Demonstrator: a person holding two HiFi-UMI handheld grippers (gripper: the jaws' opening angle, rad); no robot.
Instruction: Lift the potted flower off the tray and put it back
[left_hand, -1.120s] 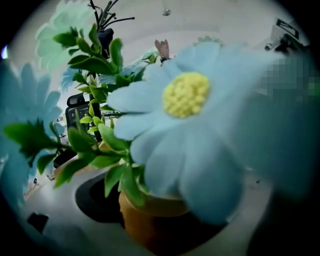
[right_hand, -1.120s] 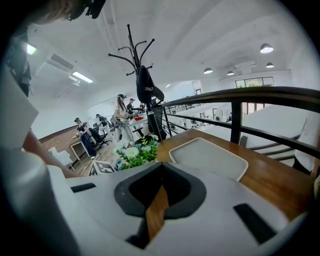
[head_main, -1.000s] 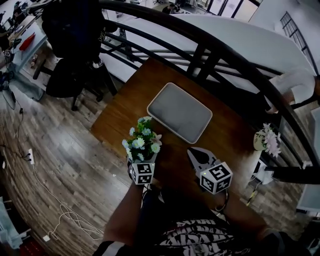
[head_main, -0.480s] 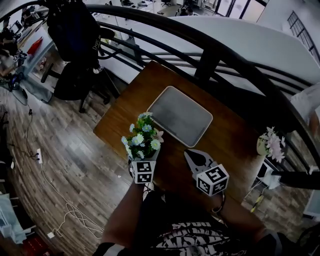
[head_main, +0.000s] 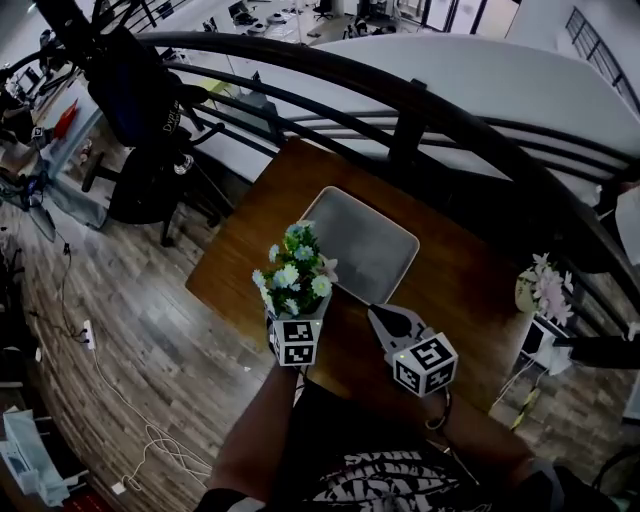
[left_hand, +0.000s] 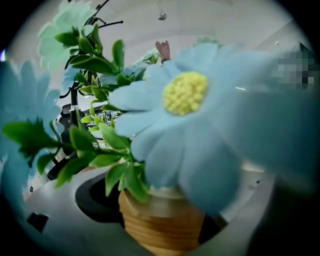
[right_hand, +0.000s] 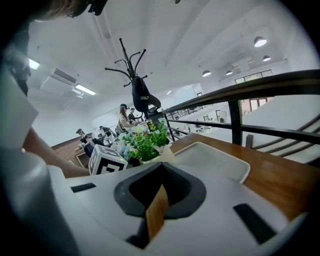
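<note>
Wood-toned pot of the potted flower (head_main: 297, 275) clamped in the fingers of the left gripper (head_main: 296, 322), at the near left corner of the grey tray (head_main: 375, 245). Fingers of the right gripper (head_main: 384, 320) pressed together, empty, beside the tray.

I see a brown wooden table (head_main: 462, 288) set against a dark curved railing (head_main: 420, 96). Plank floor (head_main: 130, 330) lies left of it, with a black office chair (head_main: 136, 92) and loose cables (head_main: 150, 437). Ceiling lamps (right_hand: 259, 41) glow overhead.
</note>
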